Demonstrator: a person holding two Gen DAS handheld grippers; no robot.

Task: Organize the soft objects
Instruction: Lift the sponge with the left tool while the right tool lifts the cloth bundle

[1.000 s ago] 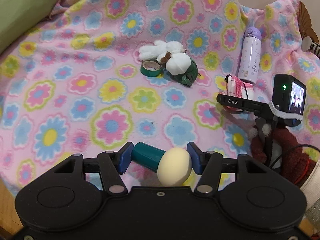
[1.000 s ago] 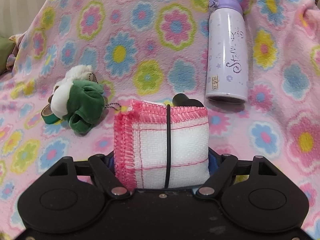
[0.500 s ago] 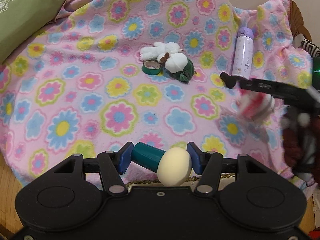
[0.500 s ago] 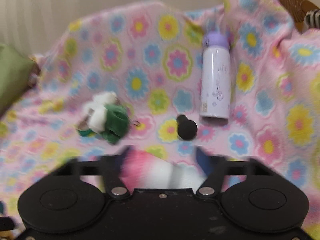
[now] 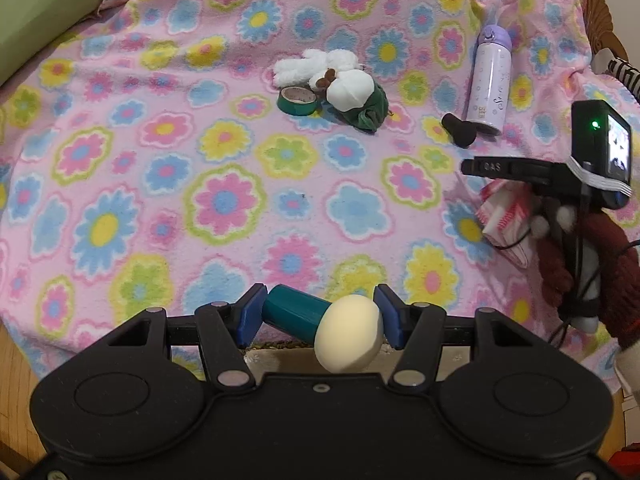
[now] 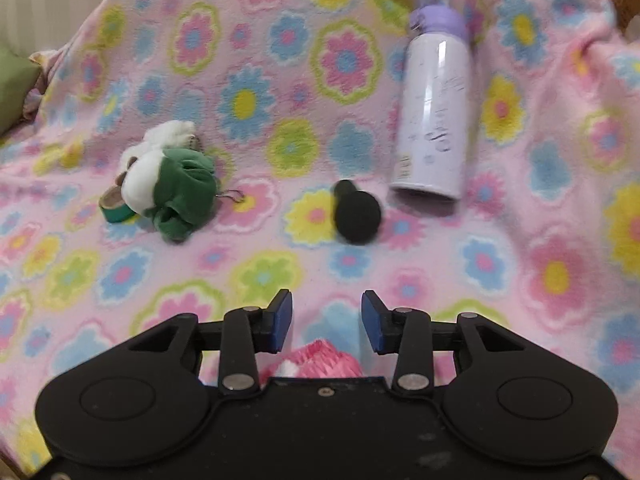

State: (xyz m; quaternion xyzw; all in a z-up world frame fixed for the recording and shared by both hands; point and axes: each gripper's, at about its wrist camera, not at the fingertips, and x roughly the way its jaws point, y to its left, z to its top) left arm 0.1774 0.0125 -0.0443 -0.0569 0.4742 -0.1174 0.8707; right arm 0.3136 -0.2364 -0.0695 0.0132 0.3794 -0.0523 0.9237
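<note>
The pink-edged cloth (image 6: 316,360) sits far back between my right gripper (image 6: 326,320) pads, which are drawn in narrow with bare tips. It could slip out onto the blanket (image 6: 280,80). My left gripper (image 5: 318,314) clamps the cream puff (image 5: 348,334).

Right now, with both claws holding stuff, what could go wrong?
1. The folded pink-edged cloth sits low, behind the right claw's pads rather than squarely between them, so it might slip out onto the flowery blanket.
2. The left claw pinches the mushroom toy end to end and tilted, so it could pop out.
</note>
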